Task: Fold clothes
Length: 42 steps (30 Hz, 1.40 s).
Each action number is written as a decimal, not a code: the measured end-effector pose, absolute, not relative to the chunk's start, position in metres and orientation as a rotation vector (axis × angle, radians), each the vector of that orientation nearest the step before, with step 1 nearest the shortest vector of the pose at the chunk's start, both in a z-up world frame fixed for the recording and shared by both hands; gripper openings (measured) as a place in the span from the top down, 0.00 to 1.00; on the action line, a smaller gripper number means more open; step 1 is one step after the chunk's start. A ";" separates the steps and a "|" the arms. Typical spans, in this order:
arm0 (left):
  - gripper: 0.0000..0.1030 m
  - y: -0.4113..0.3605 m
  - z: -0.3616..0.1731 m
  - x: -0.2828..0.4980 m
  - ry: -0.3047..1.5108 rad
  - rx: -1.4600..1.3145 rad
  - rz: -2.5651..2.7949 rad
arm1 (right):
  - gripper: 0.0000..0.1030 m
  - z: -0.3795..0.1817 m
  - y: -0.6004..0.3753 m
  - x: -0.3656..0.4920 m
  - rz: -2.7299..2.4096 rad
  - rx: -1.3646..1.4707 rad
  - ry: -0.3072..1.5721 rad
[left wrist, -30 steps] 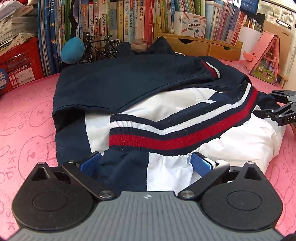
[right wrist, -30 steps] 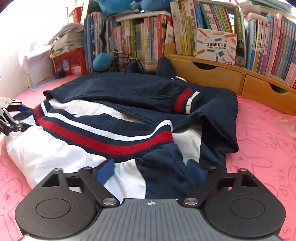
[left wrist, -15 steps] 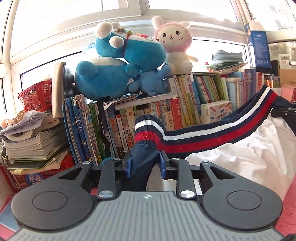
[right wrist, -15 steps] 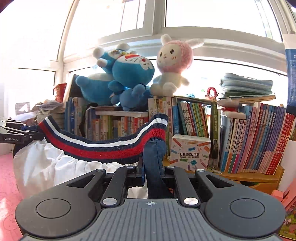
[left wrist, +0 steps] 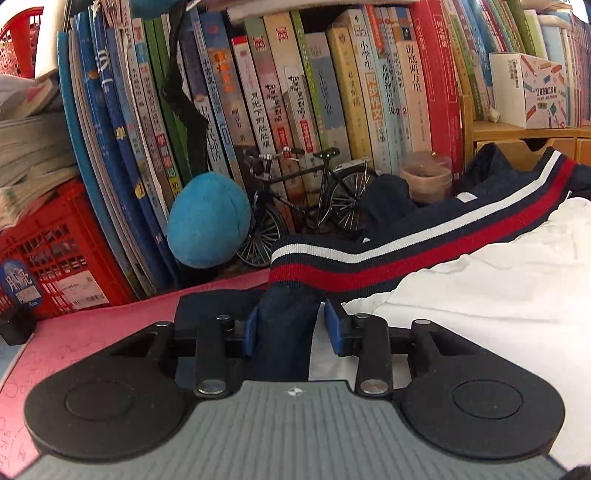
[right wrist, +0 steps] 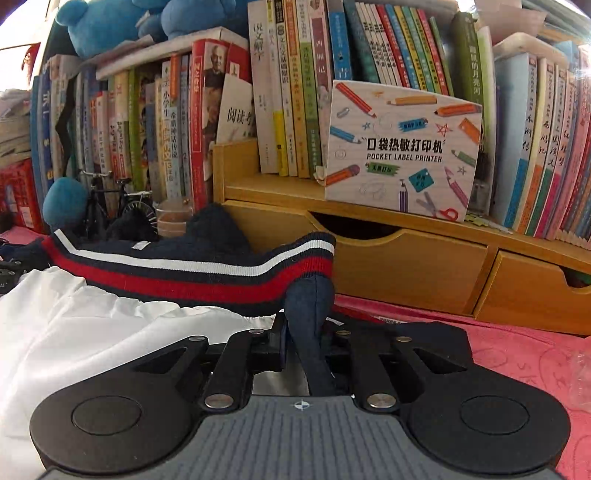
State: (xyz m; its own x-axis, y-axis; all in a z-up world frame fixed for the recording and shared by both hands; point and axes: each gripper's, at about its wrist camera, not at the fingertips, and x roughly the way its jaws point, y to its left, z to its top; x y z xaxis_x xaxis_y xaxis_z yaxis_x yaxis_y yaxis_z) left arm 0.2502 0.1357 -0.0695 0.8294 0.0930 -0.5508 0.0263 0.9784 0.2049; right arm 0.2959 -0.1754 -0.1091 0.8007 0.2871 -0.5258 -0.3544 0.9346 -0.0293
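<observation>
The left tongs [left wrist: 291, 326] are clenched on a navy corner of the jacket [left wrist: 424, 236], just under its striped hem band [left wrist: 369, 258], and the right tongs [right wrist: 304, 332] pinch the other navy corner below the same band [right wrist: 207, 273]. The jacket lies on the pink mat [left wrist: 92, 332] that covers the bench, its white panel [left wrist: 480, 288] spread flat between the two tongs and the navy, white and red band running along its far edge. Close behind it stands a wall of clutter: a row of books [left wrist: 295, 92], a blue plush ball [left wrist: 208, 219], a small model bicycle [left wrist: 306, 199] and a lidded jar [left wrist: 428, 177] (a dark fold of the jacket rises right in front of the jar and the bicycle's rear wheel). To the far left sits a red crate [left wrist: 55, 258] under stacked papers. In the right view a wooden drawer unit [right wrist: 406, 266] stands just behind the held corner, carrying more books and a label-printer box [right wrist: 402, 147]. The rest of the jacket beyond the band is mostly hidden; only a navy hump [right wrist: 218, 229] shows above it. The left tongs appear only as a dark sliver at the left edge of the right view, and the blue plush toys [right wrist: 110, 22] on top of the books are cut off by the frame.
</observation>
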 end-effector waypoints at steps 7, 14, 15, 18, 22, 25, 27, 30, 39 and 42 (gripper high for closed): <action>0.12 0.151 -0.058 0.256 0.679 0.160 0.178 | 0.30 -0.106 -0.173 0.315 0.216 -0.137 0.667; 0.03 0.141 -0.003 0.133 0.462 0.185 0.139 | 0.15 -0.057 -0.174 0.190 0.353 -0.117 0.487; 0.01 0.131 -0.003 0.116 0.456 0.220 0.109 | 0.15 -0.057 -0.161 0.171 0.413 -0.122 0.490; 0.00 0.101 -0.015 0.093 0.518 0.272 0.075 | 0.31 -0.059 -0.119 0.130 0.572 -0.142 0.534; 0.03 0.093 -0.050 0.100 0.641 0.340 0.206 | 0.66 -0.068 -0.071 0.109 0.591 -0.226 0.583; 0.00 0.112 -0.066 0.099 0.640 0.408 0.306 | 0.69 -0.072 -0.085 0.116 0.551 -0.189 0.631; 0.00 0.128 -0.072 0.097 0.633 0.435 0.349 | 0.79 -0.076 -0.112 0.128 0.444 -0.192 0.663; 0.00 0.148 -0.070 0.093 0.651 0.368 0.326 | 0.80 -0.088 -0.177 0.141 0.272 -0.181 0.655; 0.08 0.154 -0.051 0.079 0.650 0.299 0.363 | 0.75 -0.084 -0.284 0.132 -0.099 -0.181 0.670; 0.08 0.133 -0.025 0.071 0.578 0.254 0.225 | 0.71 -0.069 -0.249 0.113 0.051 -0.160 0.606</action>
